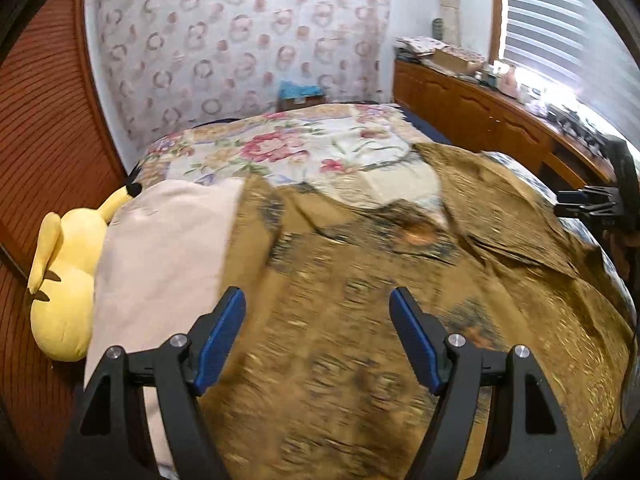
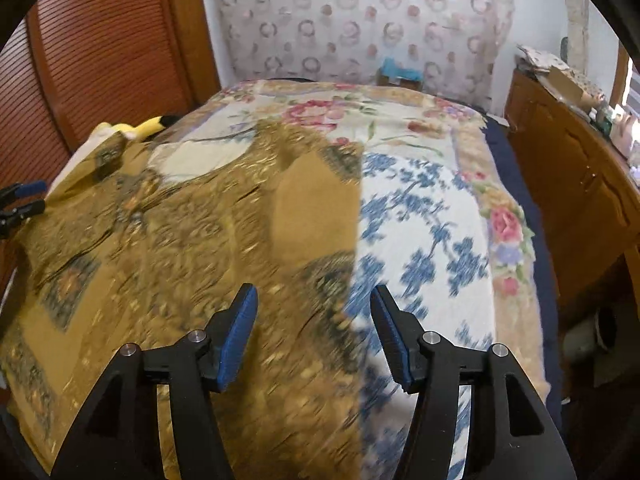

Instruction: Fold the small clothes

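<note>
A mustard-brown patterned shirt lies spread on the bed. In the right wrist view its right side is turned over, showing a plain brown inner face and a straight edge. My left gripper hovers open over the shirt's left part with nothing between its blue pads; it also shows at the left border of the right wrist view. My right gripper stands open above the shirt's straight right edge, pads clear of the cloth. In the left wrist view it appears at the far right.
A blue-and-white patterned cloth lies right of the shirt on a floral blanket. A pale pink cloth and a yellow plush toy sit at the left. A wooden dresser stands right, a louvred wooden door left.
</note>
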Demonstrator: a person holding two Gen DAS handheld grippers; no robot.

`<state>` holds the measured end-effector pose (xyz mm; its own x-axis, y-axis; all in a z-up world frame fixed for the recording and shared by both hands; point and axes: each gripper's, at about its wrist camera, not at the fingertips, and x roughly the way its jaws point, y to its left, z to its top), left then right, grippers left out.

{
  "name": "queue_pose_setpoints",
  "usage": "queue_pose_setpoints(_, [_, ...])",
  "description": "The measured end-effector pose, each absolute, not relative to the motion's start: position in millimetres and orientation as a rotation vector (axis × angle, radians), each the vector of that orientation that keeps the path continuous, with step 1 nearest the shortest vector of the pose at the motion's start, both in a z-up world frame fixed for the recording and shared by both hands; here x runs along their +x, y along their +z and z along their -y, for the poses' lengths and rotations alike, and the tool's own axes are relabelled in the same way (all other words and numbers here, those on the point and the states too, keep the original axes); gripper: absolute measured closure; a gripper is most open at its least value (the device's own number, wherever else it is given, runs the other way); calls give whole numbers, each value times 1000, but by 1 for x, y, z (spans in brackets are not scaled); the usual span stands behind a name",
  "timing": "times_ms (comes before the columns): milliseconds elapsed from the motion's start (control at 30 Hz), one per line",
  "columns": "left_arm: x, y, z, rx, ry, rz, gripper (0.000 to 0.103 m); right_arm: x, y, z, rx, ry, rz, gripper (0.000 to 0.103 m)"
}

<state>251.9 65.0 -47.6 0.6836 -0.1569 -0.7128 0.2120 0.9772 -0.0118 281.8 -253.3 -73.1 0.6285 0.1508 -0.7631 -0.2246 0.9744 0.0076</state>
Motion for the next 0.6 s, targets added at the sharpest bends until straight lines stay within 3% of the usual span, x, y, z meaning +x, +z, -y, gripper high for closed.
queue_pose_setpoints(600, [328,-75,-85,258,-126,-948,29,372,-91,250,-161,214,-922,43])
